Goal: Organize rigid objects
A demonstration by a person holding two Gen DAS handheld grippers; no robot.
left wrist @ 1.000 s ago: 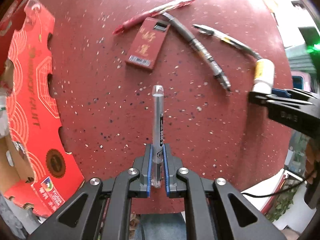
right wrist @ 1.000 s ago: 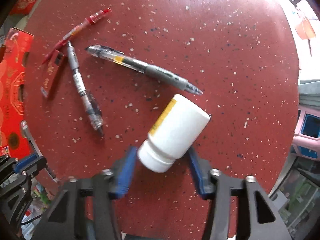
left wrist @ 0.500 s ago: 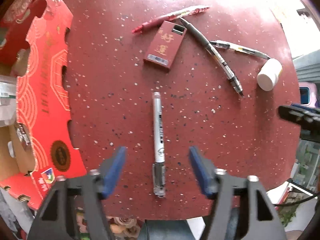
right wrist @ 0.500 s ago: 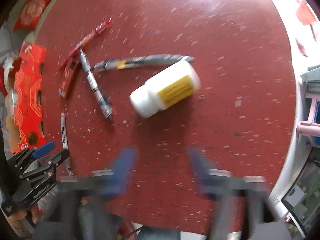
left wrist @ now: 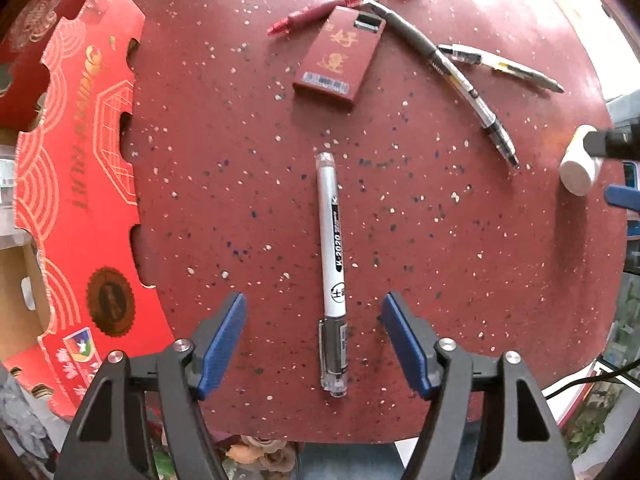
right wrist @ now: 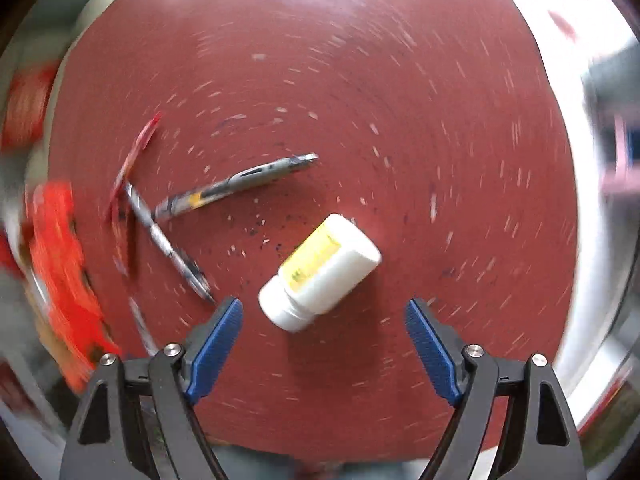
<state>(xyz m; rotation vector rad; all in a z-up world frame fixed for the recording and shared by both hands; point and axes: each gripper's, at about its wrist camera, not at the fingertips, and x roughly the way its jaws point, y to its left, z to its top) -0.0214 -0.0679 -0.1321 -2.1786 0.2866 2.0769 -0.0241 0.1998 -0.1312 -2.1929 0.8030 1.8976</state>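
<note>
Your left gripper (left wrist: 312, 336) gapes over the silver marker (left wrist: 333, 240); your right gripper (right wrist: 324, 340) gapes by the white bottle (right wrist: 320, 272): lift clear

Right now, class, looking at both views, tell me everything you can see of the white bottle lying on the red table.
The white bottle is a small, squat container that looks like plastic, with a white cap at its narrower end and a yellow label along its side. It is closed and lies on its side, slanted, on the speckled red table, cap end nearest the camera. It sits just ahead of the open right tool, untouched by either finger. The nearest pens lie apart from it. From the left wrist view it shows only partly, at the table's right edge.
</note>
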